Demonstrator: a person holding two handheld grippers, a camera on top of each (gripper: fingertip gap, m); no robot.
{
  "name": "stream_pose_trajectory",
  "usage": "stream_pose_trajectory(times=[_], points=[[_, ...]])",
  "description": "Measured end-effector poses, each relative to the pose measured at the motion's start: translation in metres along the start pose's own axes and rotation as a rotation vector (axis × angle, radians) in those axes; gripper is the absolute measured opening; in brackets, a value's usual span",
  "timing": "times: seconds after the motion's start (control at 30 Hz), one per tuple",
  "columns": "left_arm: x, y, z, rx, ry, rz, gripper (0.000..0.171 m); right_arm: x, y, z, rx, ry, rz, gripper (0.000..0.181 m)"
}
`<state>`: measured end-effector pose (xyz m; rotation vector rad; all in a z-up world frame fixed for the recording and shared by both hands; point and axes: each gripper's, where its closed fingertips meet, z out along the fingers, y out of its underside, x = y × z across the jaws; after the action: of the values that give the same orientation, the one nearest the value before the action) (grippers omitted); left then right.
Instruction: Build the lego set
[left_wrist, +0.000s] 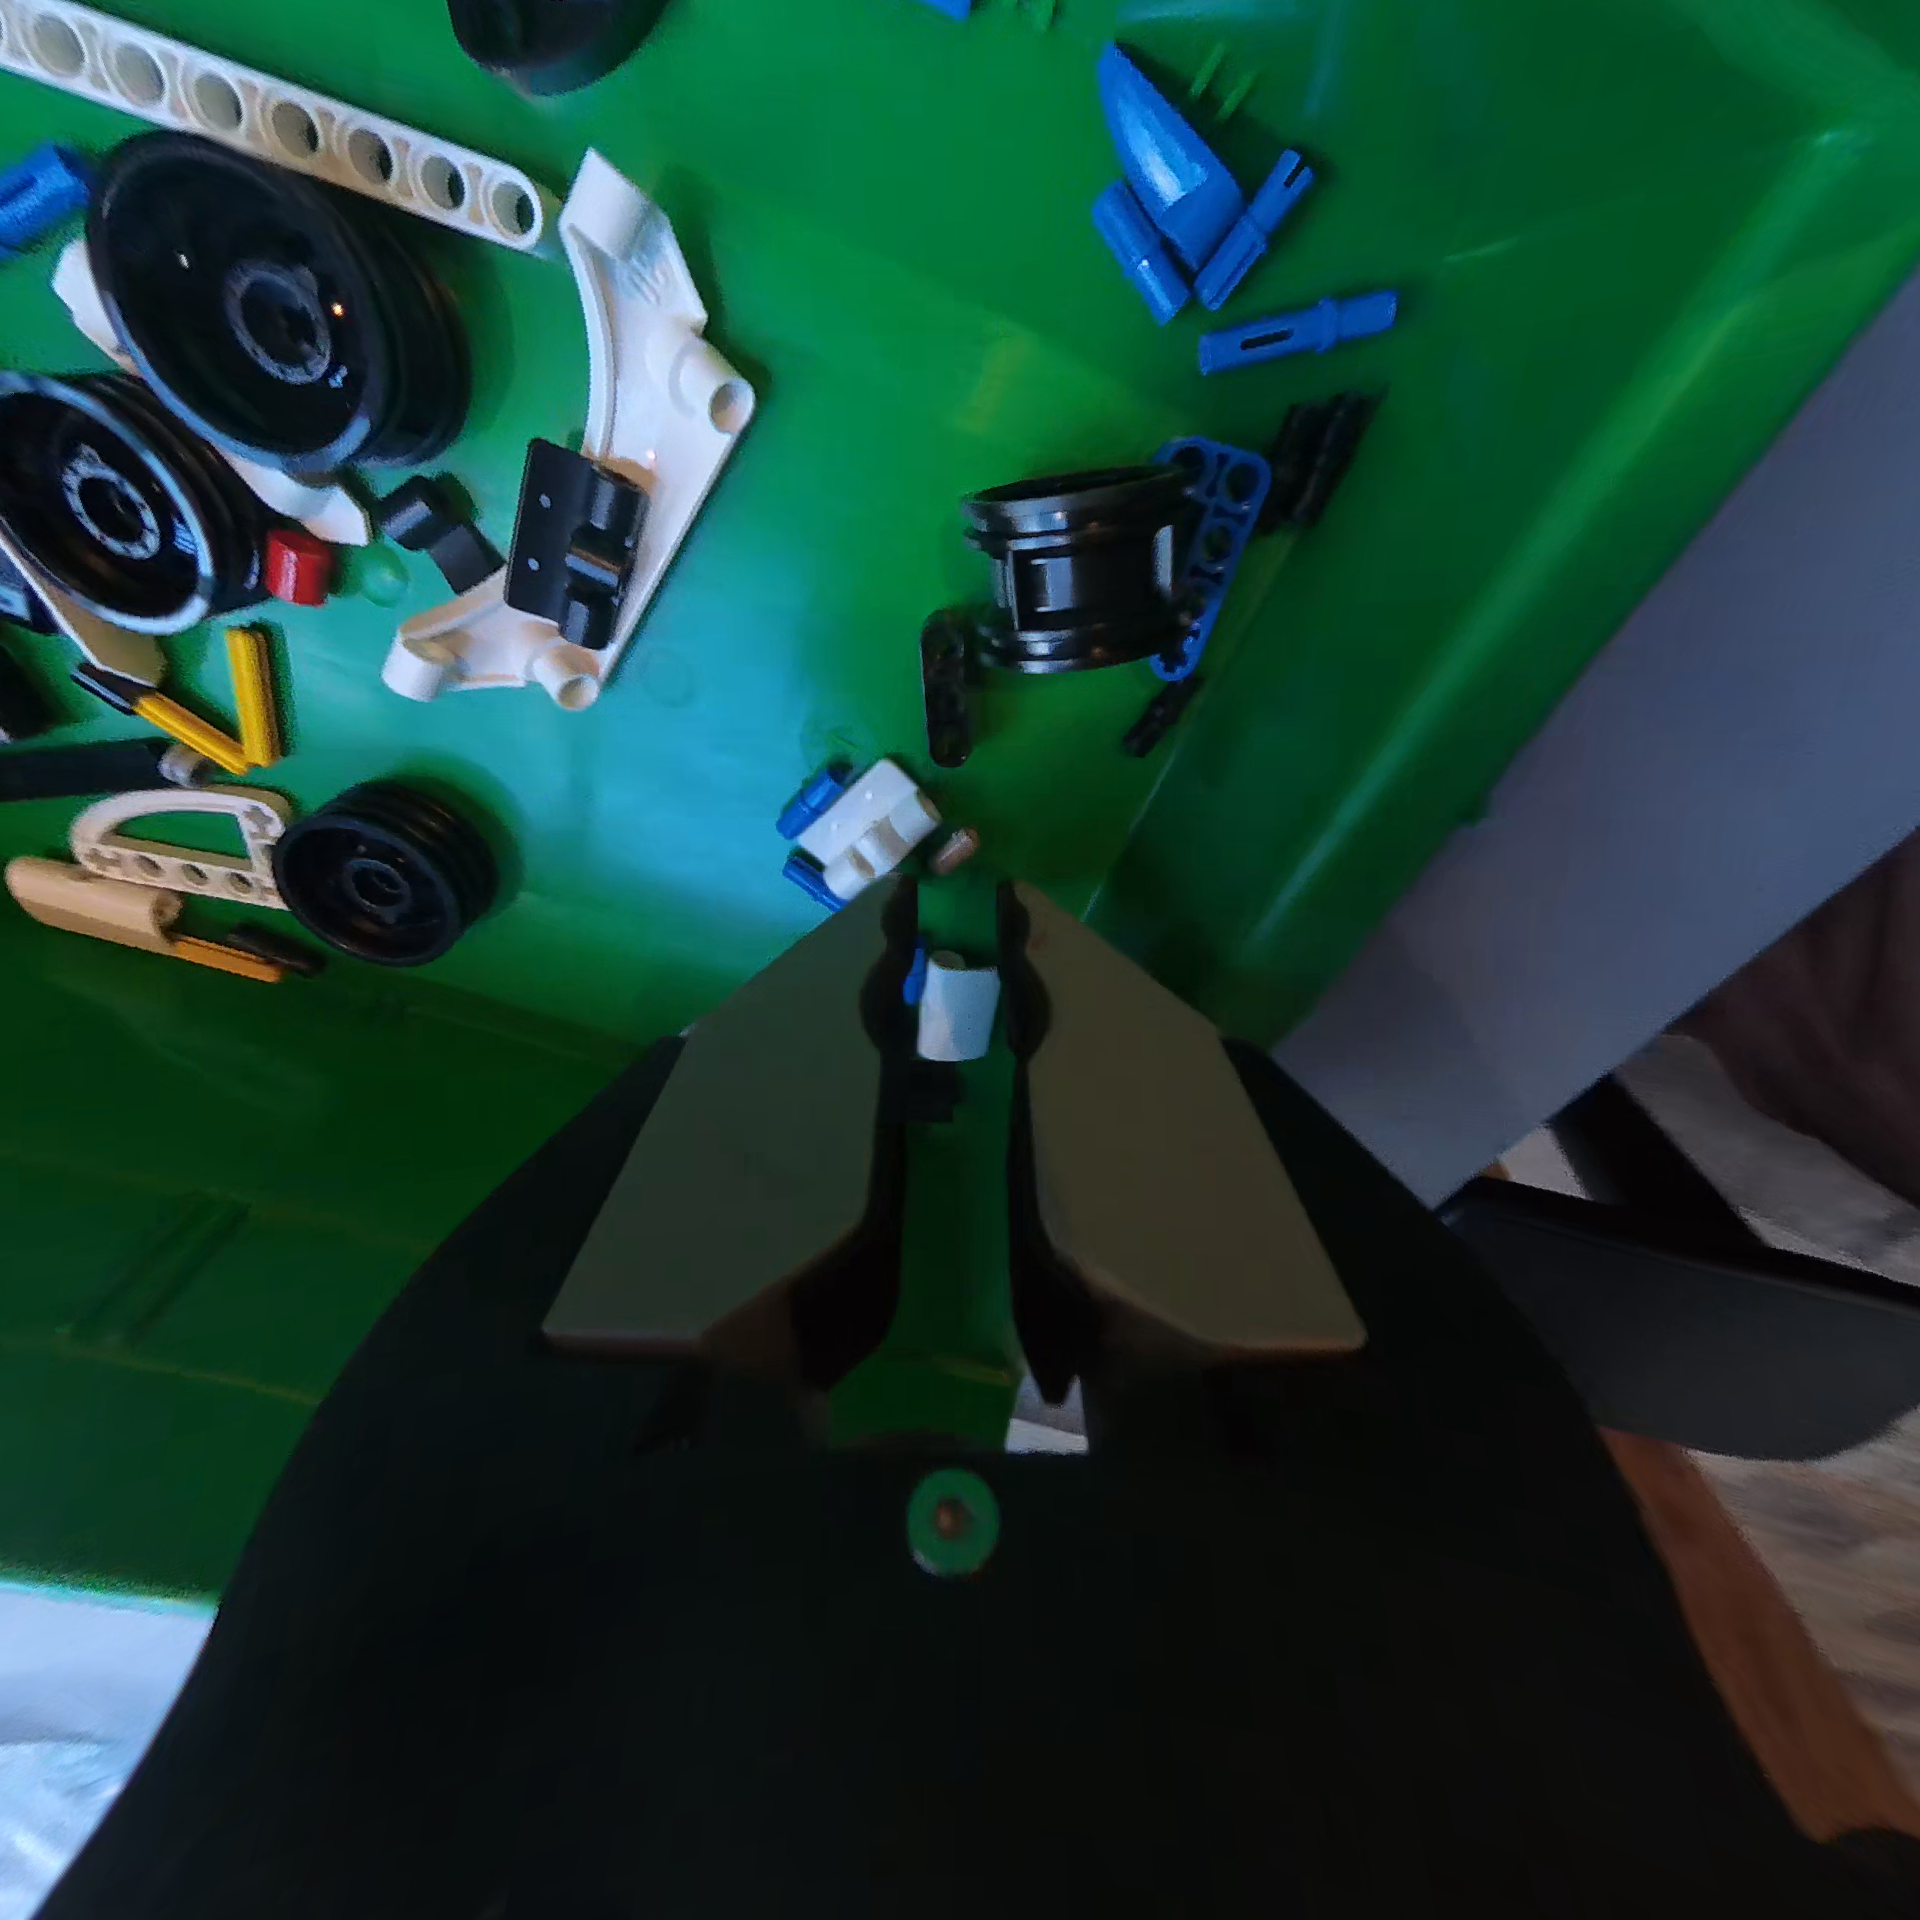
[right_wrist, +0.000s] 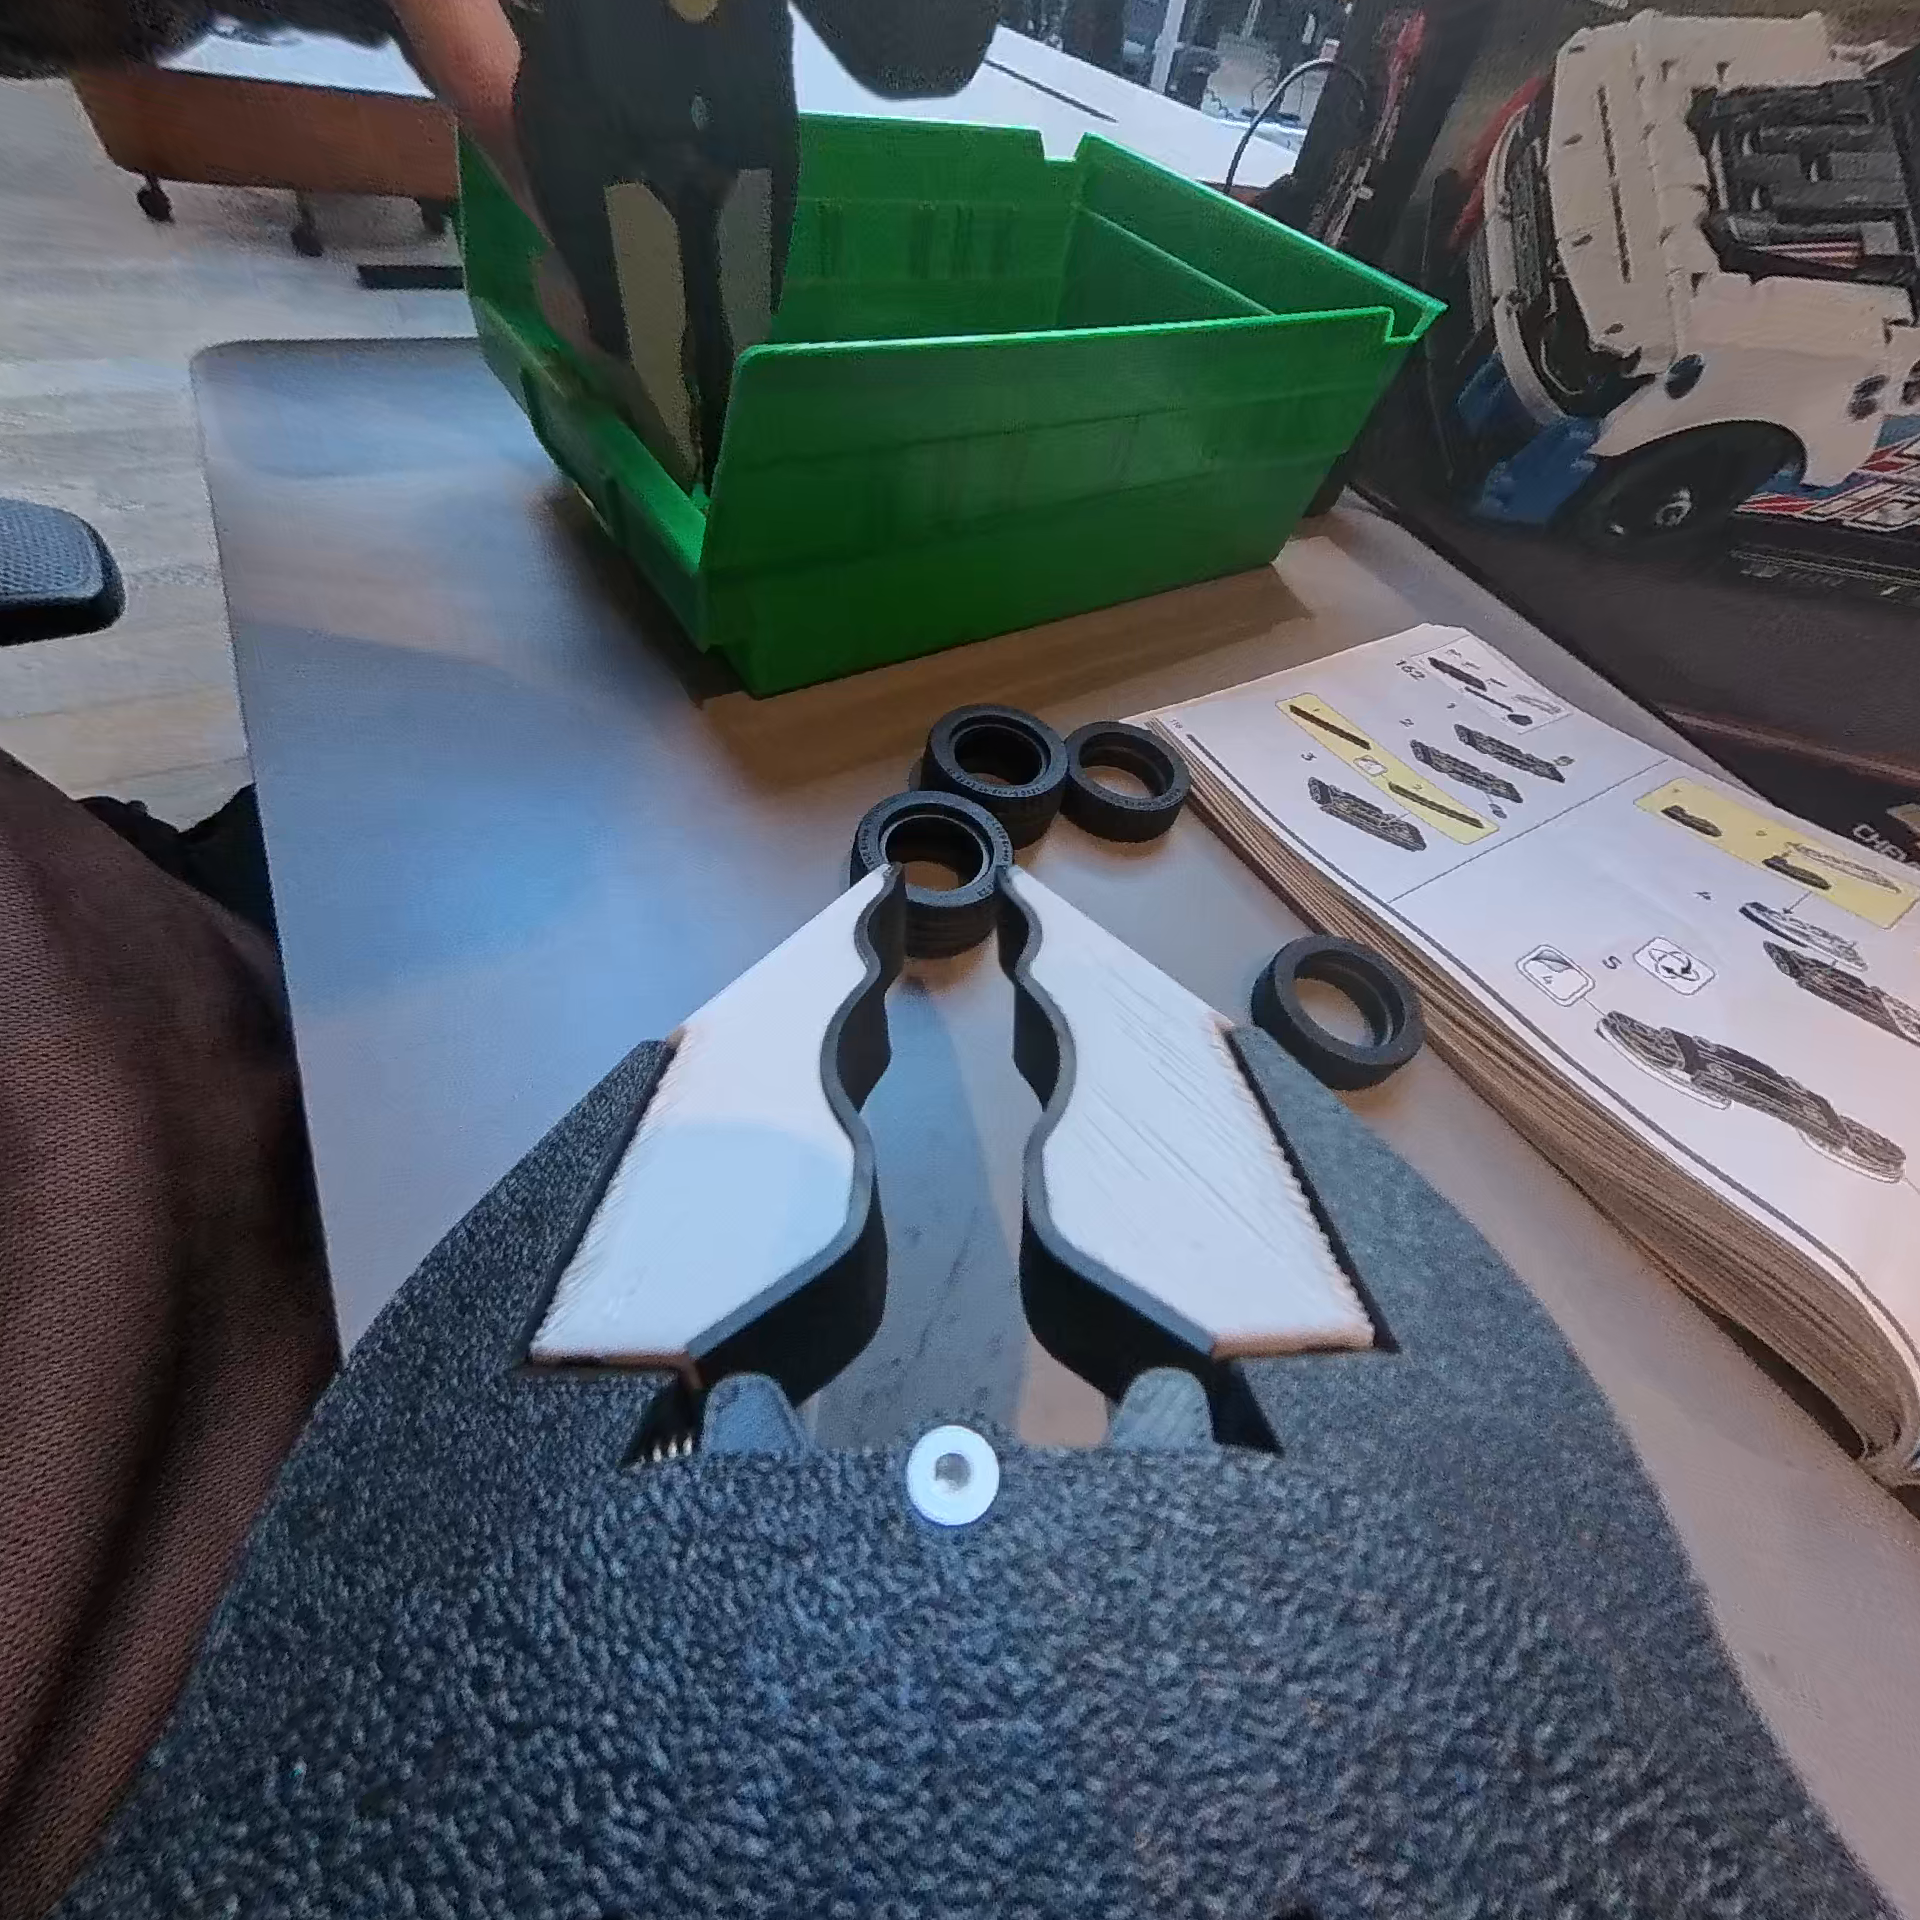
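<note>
We work inside the green bin (right_wrist: 1039, 468), its wall (left_wrist: 1455, 623) close beside our left gripper (left_wrist: 951, 997), whose narrow jaws pinch a small white connector (left_wrist: 958, 1006); a tilt could drop it among loose parts. Our right gripper (right_wrist: 943, 914) clamps a black tyre (right_wrist: 940, 883) at the tips; it may squirm out. Open table lies left; the instruction booklet (right_wrist: 1558, 935) crowds right.

an office-like room: a grey desk (right_wrist: 468, 831), castered furniture (right_wrist: 260, 135) on pale flooring, and a mesh chair armrest (right_wrist: 52, 571).
</note>
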<state>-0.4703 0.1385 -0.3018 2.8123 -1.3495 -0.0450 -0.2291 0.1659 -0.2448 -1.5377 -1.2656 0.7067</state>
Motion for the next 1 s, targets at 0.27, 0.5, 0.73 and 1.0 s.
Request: stream_pose_trajectory(times=[0.27, 0.5, 0.73, 1.0], points=[[-0.006, -0.006, -0.006, 0.024, -0.067, 0.115, 0.015, -0.001, 0.000, -0.002, 0.000, -0.008, 0.013, 0.016], [-0.003, -0.011, -0.004, 0.036, -0.024, 0.143, 0.014, -0.001, 0.000, -0.002, 0.003, -0.014, 0.021, 0.015], [-0.003, -0.005, -0.008, 0.026, -0.036, 0.185, 0.016, -0.001, 0.000, -0.003, 0.005, -0.018, 0.028, 0.015], [0.000, -0.006, 0.002, 0.001, -0.027, 0.220, 0.014, -0.001, 0.000, -0.003, 0.006, -0.020, 0.034, 0.015]])
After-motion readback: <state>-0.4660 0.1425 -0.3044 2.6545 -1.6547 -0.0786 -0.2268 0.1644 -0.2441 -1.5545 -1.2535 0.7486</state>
